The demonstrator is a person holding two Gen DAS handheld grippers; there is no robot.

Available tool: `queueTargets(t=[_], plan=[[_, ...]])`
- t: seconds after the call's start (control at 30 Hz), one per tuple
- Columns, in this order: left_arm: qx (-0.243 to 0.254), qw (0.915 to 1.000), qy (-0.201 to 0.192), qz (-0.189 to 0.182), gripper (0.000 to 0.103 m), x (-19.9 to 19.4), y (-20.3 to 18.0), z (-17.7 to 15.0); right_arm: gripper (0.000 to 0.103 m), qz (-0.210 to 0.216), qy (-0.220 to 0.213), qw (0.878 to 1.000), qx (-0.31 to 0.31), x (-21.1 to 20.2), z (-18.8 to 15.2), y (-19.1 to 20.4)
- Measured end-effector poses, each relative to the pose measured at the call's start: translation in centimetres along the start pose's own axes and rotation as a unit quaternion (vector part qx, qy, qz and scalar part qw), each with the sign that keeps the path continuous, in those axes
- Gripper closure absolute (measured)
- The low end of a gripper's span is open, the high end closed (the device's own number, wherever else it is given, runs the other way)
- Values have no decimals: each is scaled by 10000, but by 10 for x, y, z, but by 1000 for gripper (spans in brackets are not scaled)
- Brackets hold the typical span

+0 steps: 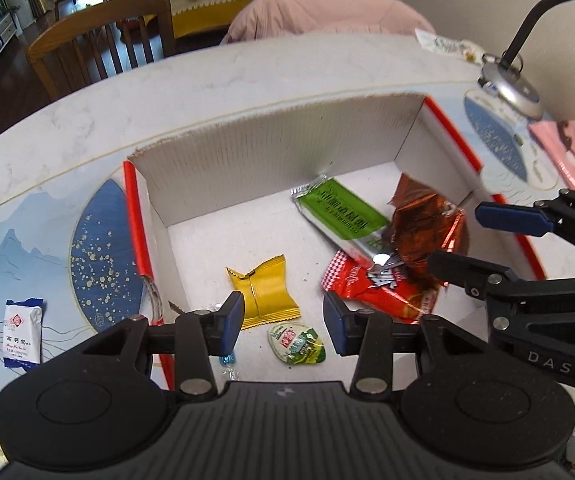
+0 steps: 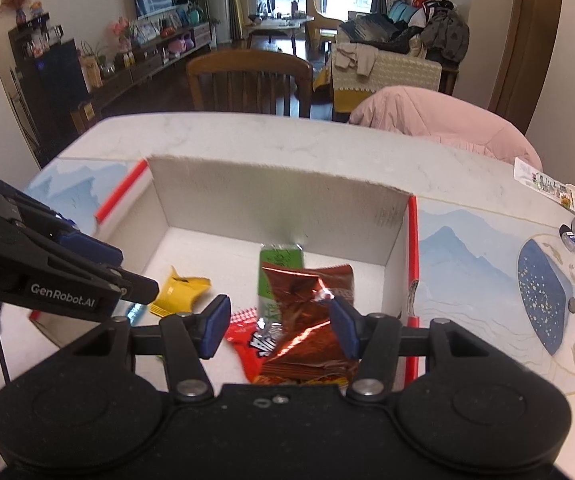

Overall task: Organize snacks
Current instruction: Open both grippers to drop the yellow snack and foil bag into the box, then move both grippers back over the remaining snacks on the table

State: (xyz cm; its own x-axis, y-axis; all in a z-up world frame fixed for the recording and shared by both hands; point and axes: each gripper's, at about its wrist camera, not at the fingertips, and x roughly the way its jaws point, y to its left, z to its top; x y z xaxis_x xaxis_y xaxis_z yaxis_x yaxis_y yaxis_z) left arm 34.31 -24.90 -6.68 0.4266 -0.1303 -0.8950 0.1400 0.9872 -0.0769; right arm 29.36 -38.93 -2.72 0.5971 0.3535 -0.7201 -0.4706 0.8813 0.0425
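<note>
Left gripper [image 1: 283, 322] nearest in the left wrist view, jaws spread, nothing between them, hovering over the near edge of the cardboard box [image 1: 271, 148] on the counter [image 1: 207, 76]. Just past its fingertips: yellow packet [image 1: 263, 296] flat on the box floor, small green-lidded cup [image 1: 297, 345] closer in. Green bar [image 1: 341, 212] lies flat, long axis diagonal, far end toward the back wall, near end tucked under the copper foil bag [image 1: 423, 224], which sits on the red packet [image 1: 379, 286]. Right gripper [image 1: 455, 240] enters from the right, jaws apart beside the foil bag, looks like just released or about to grab, can't tell which. White-blue sachet [image 1: 23, 330] outside the box on the mat, likely not sorted yet. Right wrist view: right gripper [image 2: 279, 326] spread, foil bag [image 2: 311, 312] between the pads but not pinched; green bar [image 2: 279, 264] points away toward the back wall; yellow packet [image 2: 179, 290] left, under the left gripper [image 2: 127, 276].
</note>
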Motion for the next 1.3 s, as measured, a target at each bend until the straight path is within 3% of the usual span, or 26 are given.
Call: queueTargets(t=[0.47, 0.5, 0.6, 0.63, 0.87, 1.1, 1.3], plan=[[-33, 9966, -815, -124, 53, -72, 17, -32, 43, 244, -394, 9987, 188, -40, 1, 33], [-41, 9959, -890, -126, 49, -77, 20, -36, 40, 255, -424, 9986, 185, -42, 1, 37], [-85, 9941, -1076, -104, 46, -93, 30, -46, 18, 275, -566, 9978, 198, -48, 2, 50], [-109, 9937, -1115, -96, 46, -98, 34, -49, 17, 303, -614, 9975, 186, -51, 2, 56], [-250, 9902, -1374, -7, 39, -127, 73, -78, 14, 491, -725, 9960, 164, -57, 6, 97], [-466, 9873, -1511, 156, 36, -149, 122, -110, 2, 638, -843, 9942, 174, -53, 9, 144], [-832, 9833, -1598, 245, 30, -164, 171, -137, 0, 827, -901, 9923, 198, -47, 10, 181]])
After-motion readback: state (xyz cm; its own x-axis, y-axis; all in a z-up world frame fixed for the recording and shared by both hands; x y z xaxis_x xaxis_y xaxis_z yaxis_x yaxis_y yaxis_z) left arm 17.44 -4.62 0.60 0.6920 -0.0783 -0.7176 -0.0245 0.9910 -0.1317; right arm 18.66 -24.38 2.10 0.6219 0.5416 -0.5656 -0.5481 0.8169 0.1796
